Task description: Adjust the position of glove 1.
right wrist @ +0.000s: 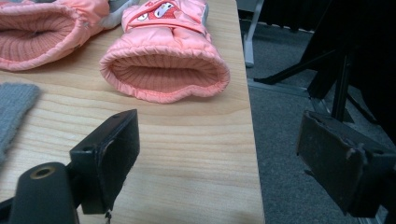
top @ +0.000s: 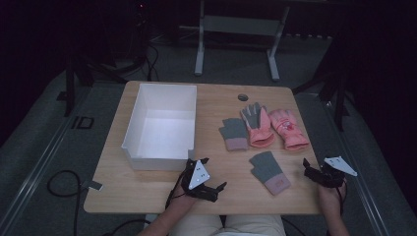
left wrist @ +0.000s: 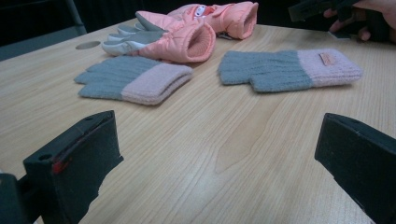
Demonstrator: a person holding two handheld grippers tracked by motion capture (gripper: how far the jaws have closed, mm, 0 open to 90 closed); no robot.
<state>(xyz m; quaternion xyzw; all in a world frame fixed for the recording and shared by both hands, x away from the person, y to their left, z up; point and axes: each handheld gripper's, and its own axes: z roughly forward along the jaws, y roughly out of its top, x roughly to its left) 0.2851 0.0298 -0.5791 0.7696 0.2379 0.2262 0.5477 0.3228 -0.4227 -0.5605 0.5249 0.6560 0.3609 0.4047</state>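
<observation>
Seen from above: a light wooden desk [top: 162, 189] carrying a white rectangular plastic box [top: 162, 125] with an open top on its left half, and four gloves on its right half. Nearest the right tool [top: 314, 173]: a padded pink ski glove with a cartoon patch [top: 288, 127], lying at the far right, cuff toward the near edge, close to the right edge of the desk. Just left of it, touching or nearly so, a second padded pink ski glove with grey fingers [top: 257, 125], palm up. Further left, just beside that one, a grey knitted fingerless glove with a pink cuff [top: 234, 133]. Nearer the person, apart from the other three, another grey knitted fingerless glove with a pink cuff and a small label [top: 269, 172], lying between the two tools. Left tool [top: 206, 183] held low over the near edge of the desk, just right of the box's near corner, jaws spread wide and released, nothing between them; from its own camera, bare wood between the jaws and both knitted gloves [left wrist: 135, 79] [left wrist: 289, 69] well ahead. Right tool at the near right corner of the desk, jaws likewise spread and released, gripping nothing; from its own camera, the open ribbed cuff of the patched pink glove [right wrist: 163, 70] straight ahead, apart from the jaws, with grey carpeted floor [right wrist: 289, 140] beyond the right edge of the desk.
</observation>
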